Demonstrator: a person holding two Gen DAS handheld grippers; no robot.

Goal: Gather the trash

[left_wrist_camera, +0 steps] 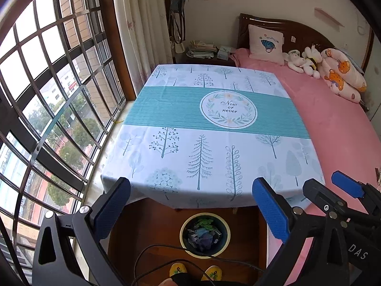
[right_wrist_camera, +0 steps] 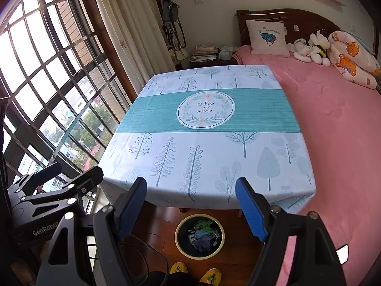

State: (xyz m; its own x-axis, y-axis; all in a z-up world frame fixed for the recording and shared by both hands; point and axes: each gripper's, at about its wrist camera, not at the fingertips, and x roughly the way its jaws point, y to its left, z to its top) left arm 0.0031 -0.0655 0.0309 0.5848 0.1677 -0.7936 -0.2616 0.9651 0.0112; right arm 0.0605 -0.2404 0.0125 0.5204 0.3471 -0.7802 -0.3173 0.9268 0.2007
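Both hand-held grippers, left (left_wrist_camera: 190, 205) & right (right_wrist_camera: 191, 205), spread wide w/ nothing between, above trash bin (left_wrist_camera: 204, 234).

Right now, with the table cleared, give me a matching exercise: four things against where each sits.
Things:
1. trash bin
2. tablecloth
3. square pillow
4. stack of books

Places:
A. against the headboard
B. on the floor under the table's near edge
C. on the nightstand by the curtain
D. spread over the table

Pairs: 1-B, 2-D, 3-A, 4-C
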